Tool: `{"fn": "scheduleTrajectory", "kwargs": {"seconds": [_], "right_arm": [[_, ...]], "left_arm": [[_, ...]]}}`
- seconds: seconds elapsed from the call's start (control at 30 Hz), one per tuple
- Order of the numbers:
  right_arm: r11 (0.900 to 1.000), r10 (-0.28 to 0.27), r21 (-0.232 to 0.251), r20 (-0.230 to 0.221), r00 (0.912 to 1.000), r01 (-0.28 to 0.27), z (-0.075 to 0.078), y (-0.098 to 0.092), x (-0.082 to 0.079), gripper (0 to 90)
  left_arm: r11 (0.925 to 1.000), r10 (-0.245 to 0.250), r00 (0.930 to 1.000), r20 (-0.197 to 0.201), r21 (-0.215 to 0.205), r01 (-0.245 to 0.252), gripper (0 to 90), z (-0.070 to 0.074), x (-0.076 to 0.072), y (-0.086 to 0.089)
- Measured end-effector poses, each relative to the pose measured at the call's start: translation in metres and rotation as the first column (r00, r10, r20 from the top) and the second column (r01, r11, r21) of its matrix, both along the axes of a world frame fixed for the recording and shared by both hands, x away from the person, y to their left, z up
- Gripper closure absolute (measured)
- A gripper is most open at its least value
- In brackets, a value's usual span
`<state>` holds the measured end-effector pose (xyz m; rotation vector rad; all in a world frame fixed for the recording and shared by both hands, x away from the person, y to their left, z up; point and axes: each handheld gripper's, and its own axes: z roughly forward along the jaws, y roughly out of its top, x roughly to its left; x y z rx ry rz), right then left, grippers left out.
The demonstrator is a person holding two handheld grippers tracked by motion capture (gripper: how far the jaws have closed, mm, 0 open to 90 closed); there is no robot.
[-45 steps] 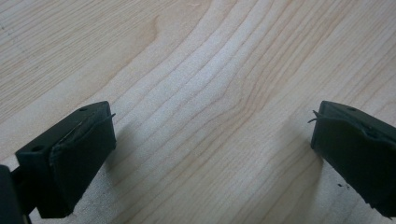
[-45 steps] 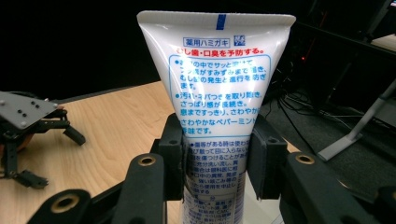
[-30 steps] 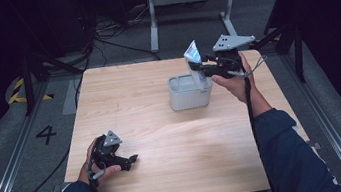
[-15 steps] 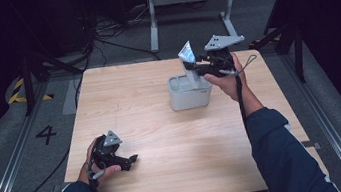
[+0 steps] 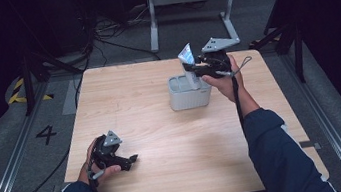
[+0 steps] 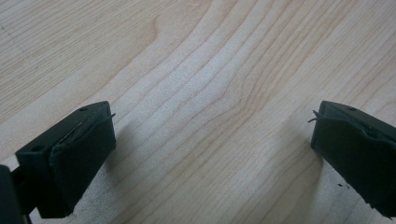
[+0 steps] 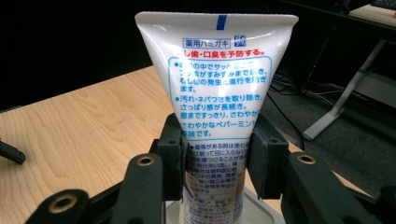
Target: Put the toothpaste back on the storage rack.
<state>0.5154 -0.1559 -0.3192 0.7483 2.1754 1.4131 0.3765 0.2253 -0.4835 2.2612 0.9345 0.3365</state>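
Nearest the person, the left gripper [image 5: 129,161] rests on the bench [image 5: 165,142], well apart from the grey container [image 5: 188,93] and toward the person's side of it. In the left gripper view its jaws stand wide apart over bare wood grain, with nothing between them. The left hand [image 5: 98,162] wraps the gripper body from behind.

Farther out, the grey container stands on the bench, an open-topped rectangular bin with rounded corners. A dark sleeve [image 5: 280,156] runs from the near bench edge up toward the container's right side, ending in the right hand [image 5: 224,76].

At the container, the right gripper [image 5: 194,68] is clamped on the toothpaste tube [image 7: 219,93]. In the right gripper view both pads press the tube's lower body from either side (the jaws are nearly closed, stopped by the tube itself). The tube stands upright with its flat crimped end uppermost; its lower end sits inside the container's rim, though how deep cannot be told. Blue and red printed text covers the white face turned to the camera.

Beyond the container, past the far bench edge, a grey metal stand [image 5: 190,2] and loose cables [image 5: 109,34] lie on the floor.
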Motion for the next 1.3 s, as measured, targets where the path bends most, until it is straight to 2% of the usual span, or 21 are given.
{"fn": "scheduleTrajectory", "kwargs": {"seconds": [0.23,0.37,0.6,0.8,0.9,0.97,1.3], "right_arm": [[1.000,0.002,0.010,0.003,1.0000,-0.002,-0.003,-0.003,0.001,62.8],[1.000,-0.018,-0.003,0.016,0.9997,0.018,-0.005,-0.003,0.002,62.8],[1.000,-0.026,0.007,0.022,0.9994,0.026,-0.007,-0.002,0.004,62.7],[0.999,-0.033,0.003,0.010,0.9994,0.033,-0.013,0.002,0.007,62.8],[0.999,-0.037,0.019,0.007,0.9993,0.036,-0.017,0.001,0.010,62.8],[0.999,-0.044,-0.003,0.006,0.9990,0.044,-0.019,0.001,0.010,62.6],[0.998,-0.047,-0.048,-0.025,0.9986,0.046,-0.034,-0.004,0.009,62.2]], "left_arm": [[1.0000,0.000,1.0000,0.000,0.000,0.000,0.2,0.000,0.000,0.000],[1.0000,0.000,1.0000,0.000,0.000,0.000,0.2,0.000,0.000,0.000],[1.0000,0.000,1.0000,0.000,0.000,0.000,0.2,0.000,0.000,0.000],[1.0000,0.000,1.0000,0.001,-0.001,0.000,0.2,0.000,0.000,0.000],[1.0000,0.000,1.0000,0.001,-0.001,0.000,0.2,0.000,0.000,0.000],[1.0000,0.000,1.0000,0.001,-0.001,0.000,0.2,0.000,0.000,0.000],[1.0000,-0.002,1.0000,0.001,0.001,0.002,0.2,0.000,0.000,0.000]]}}
